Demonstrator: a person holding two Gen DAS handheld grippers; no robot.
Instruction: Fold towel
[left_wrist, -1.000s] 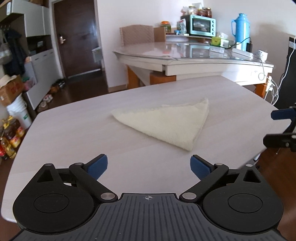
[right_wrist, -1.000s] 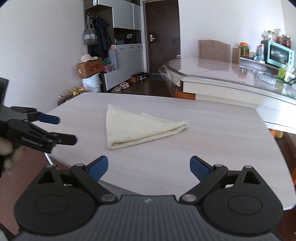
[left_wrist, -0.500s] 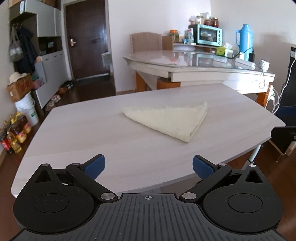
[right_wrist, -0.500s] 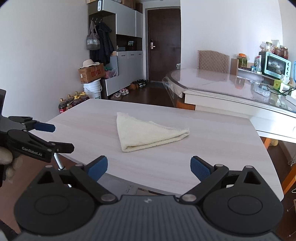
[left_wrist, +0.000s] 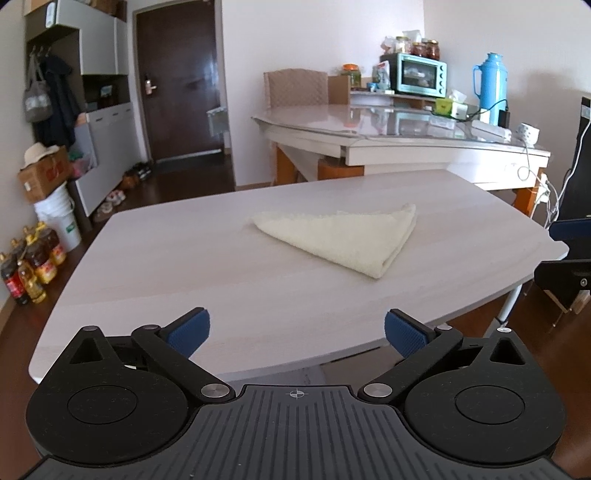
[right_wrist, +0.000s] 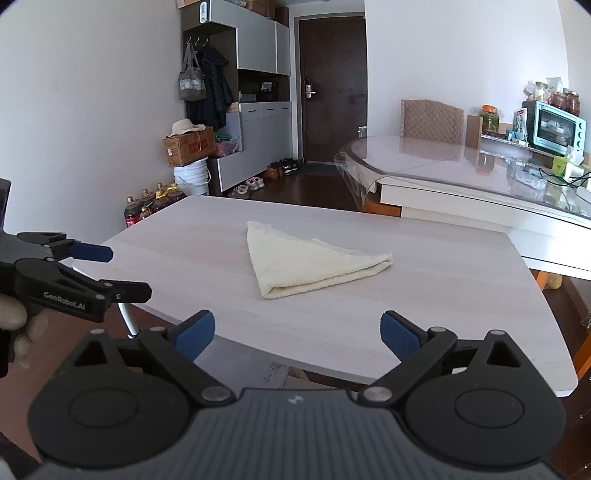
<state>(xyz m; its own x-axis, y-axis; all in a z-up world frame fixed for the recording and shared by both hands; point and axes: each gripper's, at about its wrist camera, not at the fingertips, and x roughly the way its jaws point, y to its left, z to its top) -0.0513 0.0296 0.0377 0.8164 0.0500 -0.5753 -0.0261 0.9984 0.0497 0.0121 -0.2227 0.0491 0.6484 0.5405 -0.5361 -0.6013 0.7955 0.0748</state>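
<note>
One towel (left_wrist: 341, 240) is lying near the middle of the pale wood-grain table (left_wrist: 184, 288), already folded into a layered triangle, with stacked edges showing along its near side in the right wrist view (right_wrist: 310, 264); whether further folding is intended cannot be settled from this moment. The left gripper (left_wrist: 297, 330) is hovering off the near table edge with its blue pads standing wide apart and nothing between them. The right gripper (right_wrist: 297, 330) is likewise standing wide, gripping nothing, well short of the cloth. The left gripper is also showing from the side in the right wrist view (right_wrist: 110, 269), held by a person's hand (right_wrist: 16, 328). Judging by its nap and rounded folds, the towel is looking soft, light and limp; it is likely to sag and shed layers if lifted at a single point, and it is not fragile. Should it need taking up, the pointed corners or the thick folded edge are appearing the soundest holds, pinching all layers together. Count: one towel, two grippers, one work table, with a second, glass-topped table (left_wrist: 388, 122) standing behind.
</note>
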